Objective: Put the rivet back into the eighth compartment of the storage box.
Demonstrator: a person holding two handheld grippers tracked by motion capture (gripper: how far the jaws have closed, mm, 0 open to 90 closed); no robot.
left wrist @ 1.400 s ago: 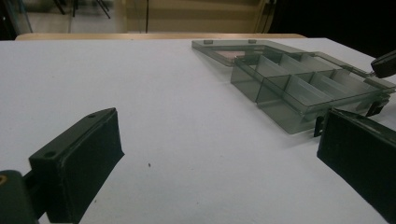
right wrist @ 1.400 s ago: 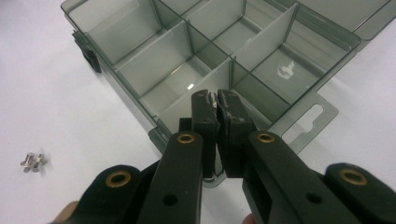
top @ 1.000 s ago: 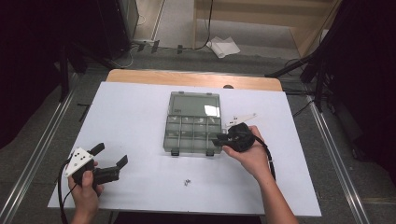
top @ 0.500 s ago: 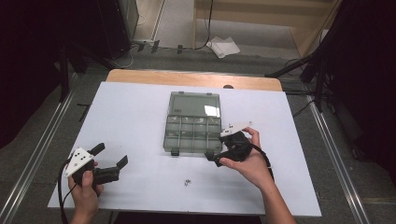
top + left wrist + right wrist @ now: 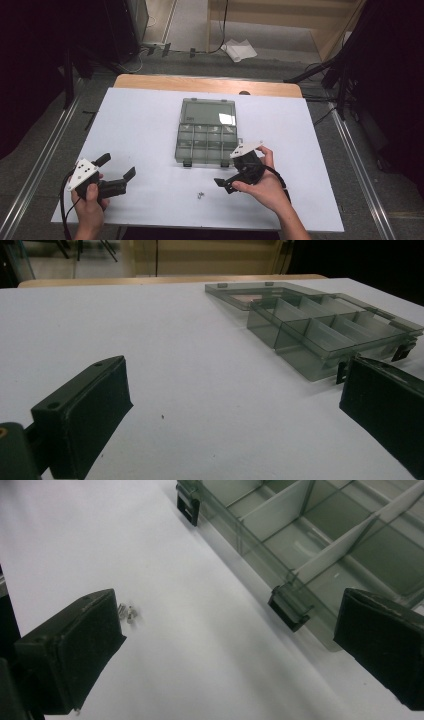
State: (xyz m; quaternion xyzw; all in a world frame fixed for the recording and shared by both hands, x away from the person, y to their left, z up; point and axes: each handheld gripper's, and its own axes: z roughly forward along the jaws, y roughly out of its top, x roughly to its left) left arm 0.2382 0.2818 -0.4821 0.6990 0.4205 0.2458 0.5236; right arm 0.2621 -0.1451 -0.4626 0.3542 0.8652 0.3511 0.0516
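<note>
the right claw (image 5: 234, 172) has drawn back from the clear compartment box (image 5: 206, 136): a second ago it sat against the box's near right corner, then came off it, and now it hangs off that corner, toward the person and a little nearer the small screws (image 5: 200, 194) lying on the surface in front of the box. the hand has turned with it, so the grey plate has tipped up and the black jaws now point down and away from the box, standing apart with nothing between them.
</note>
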